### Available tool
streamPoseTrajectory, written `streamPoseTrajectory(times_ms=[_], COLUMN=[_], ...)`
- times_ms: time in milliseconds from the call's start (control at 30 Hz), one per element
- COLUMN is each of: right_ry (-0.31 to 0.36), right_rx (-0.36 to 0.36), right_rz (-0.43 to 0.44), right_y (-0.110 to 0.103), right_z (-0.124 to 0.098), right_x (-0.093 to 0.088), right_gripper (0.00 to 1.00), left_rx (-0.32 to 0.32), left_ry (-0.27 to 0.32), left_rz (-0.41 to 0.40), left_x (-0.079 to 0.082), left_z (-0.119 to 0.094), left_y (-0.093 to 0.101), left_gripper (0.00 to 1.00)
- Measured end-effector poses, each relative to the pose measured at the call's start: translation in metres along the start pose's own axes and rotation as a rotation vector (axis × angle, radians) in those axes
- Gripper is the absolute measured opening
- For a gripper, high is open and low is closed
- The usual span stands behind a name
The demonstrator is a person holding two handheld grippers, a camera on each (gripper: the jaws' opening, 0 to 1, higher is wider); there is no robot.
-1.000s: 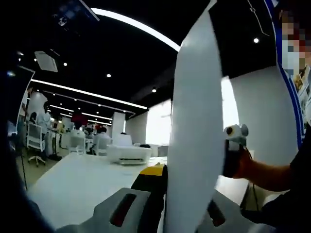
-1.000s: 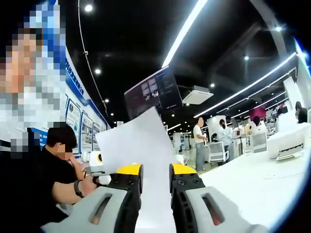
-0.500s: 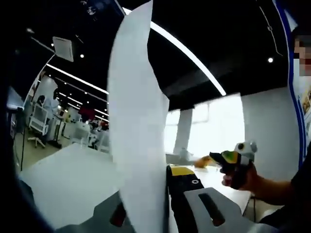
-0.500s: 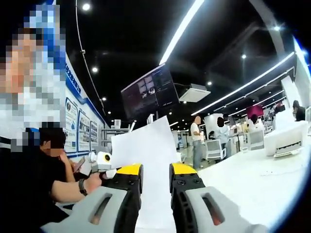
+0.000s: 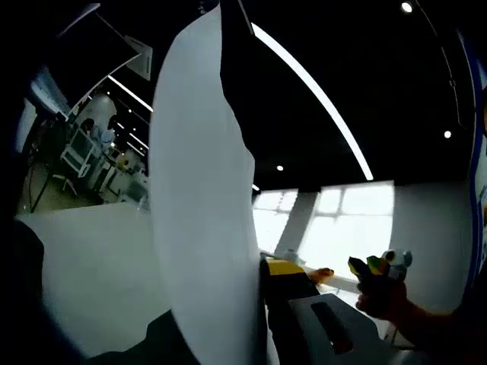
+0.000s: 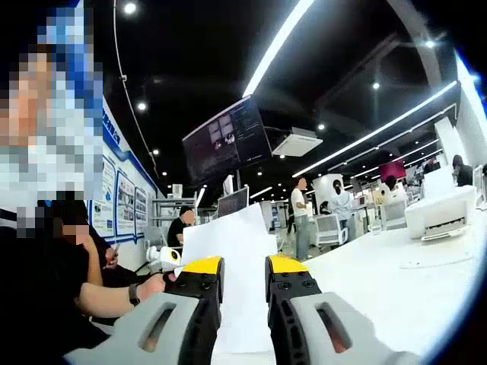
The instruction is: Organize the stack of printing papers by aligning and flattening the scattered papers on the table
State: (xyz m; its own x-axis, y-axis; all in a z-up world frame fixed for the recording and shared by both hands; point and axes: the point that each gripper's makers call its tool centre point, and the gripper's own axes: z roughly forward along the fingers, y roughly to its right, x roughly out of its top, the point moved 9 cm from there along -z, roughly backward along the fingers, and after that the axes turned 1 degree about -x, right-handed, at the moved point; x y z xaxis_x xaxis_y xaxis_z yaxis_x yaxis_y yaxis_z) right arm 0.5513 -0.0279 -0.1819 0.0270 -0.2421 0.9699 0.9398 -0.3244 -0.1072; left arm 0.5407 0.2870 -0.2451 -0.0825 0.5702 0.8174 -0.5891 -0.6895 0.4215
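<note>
The left claw grips an upright sheet of paper that rises toward 12 o'clock, above the white tabletop. The right claw stands narrowly parted with the paper between its jaws; whether it pinches, I cannot tell

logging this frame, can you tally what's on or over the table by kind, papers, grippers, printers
paper sheets: 1, held upright between the left gripper's fingers, and seen beyond the right gripper
grippers: 2
printers: 1, on the far end of the table
total: 4
</note>
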Motion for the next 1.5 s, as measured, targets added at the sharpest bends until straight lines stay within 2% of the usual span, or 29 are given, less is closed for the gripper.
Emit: streamPoseTrajectory(times_ms=[133,500,900,1133,1333,1500], right_ry=[-0.001,0.009,0.034,0.042,0.067,0.083], right_rx=[-0.010,-0.034,-0.075,-0.095,-0.134,-0.181], right_rz=[0.007,0.036,0.073,0.098,0.137,0.129], right_y=[0.002,0.007,0.015,0.014,0.018,0.022], right_z=[-0.003,-0.009,-0.013,-0.015,-0.021,-0.026], right_x=[-0.002,-0.006,-0.003,-0.008,-0.011,-0.009], right_gripper=[0.17,0.17,0.19,0.23,0.30,0.37], left_rx=[0.024,0.067,0.090,0.092,0.083,0.065], left_ry=[0.010,0.015,0.012,0.047,0.044,0.062], left_rz=[-0.029,-0.050,-0.075,-0.102,-0.094,-0.119], left_x=[-0.003,-0.010,-0.019,-0.019,-0.020,-0.019], left_z=[-0.002,-0.007,-0.010,-0.013,-0.012,-0.014], left_y=[-0.008,-0.001,-0.005,-0.009,-0.007,-0.007], left_gripper=[0.06,0.06,0.06,0.07,0.07,0.07])
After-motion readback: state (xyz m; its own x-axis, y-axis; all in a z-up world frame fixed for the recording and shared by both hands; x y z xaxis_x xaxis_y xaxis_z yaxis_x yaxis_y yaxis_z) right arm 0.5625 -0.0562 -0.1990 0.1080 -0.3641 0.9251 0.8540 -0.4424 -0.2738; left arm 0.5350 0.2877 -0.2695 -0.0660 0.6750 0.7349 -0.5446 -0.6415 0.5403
